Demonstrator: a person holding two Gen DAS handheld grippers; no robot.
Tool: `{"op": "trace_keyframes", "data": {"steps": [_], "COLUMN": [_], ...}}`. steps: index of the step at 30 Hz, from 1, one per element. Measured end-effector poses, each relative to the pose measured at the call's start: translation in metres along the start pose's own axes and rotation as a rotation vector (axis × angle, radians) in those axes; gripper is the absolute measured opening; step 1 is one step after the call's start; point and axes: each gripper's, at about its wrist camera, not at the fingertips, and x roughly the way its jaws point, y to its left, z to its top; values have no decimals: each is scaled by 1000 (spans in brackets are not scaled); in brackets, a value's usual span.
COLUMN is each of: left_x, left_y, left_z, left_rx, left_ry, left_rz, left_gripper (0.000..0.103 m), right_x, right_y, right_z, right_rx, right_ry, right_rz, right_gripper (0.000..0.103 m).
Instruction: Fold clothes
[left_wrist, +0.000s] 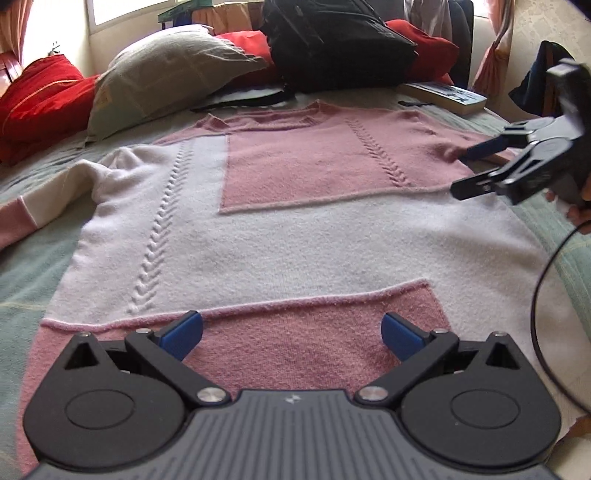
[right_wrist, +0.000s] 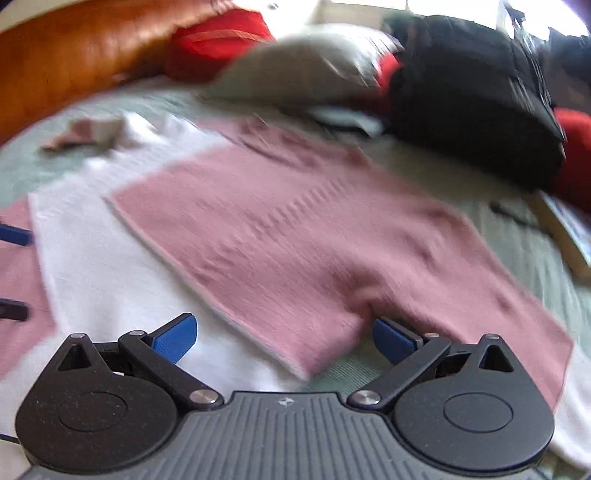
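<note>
Fingers (right_wrist: 173, 338) apart; sweater (left_wrist: 295, 240) flat

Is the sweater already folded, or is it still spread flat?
Mostly spread. The sweater lies flat on the bed, one sleeve stretched sideways. The other sleeve is not clearly visible.

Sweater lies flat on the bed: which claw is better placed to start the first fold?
Probably the right claw: open at the sweater's side edge by the armpit. The left claw, also open, hovers mid-hem.

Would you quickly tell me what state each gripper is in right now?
Left gripper: open, holding nothing, above the sweater.
Right gripper: open, holding nothing, at the sweater's side edge.
</note>
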Motion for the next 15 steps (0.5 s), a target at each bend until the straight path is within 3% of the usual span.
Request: {"op": "trace_keyframes", "data": {"steps": [3,7,12,15], "left_x": [-8,-15,-25,-31], "left_y": [-2,-4,-5,-8], "left_z": [2,-2,-9,-9], "left_rx": [7,4,2,7], "left_ry": [-17,-21,-27,-32], "left_rz": [6,23,23,10], "left_gripper": [102,102,102,102], "right_x": [-10,-2,-27,-43], "right_y": [26,46,43,51], "right_z": [2,-20,-47,-43], "right_rx": [-86,-212,-152,-150], "right_ry": [-25,60,64,-11], "right_rz": [47,-31,-73,-80], "right_gripper": [103,103,103,103]}}
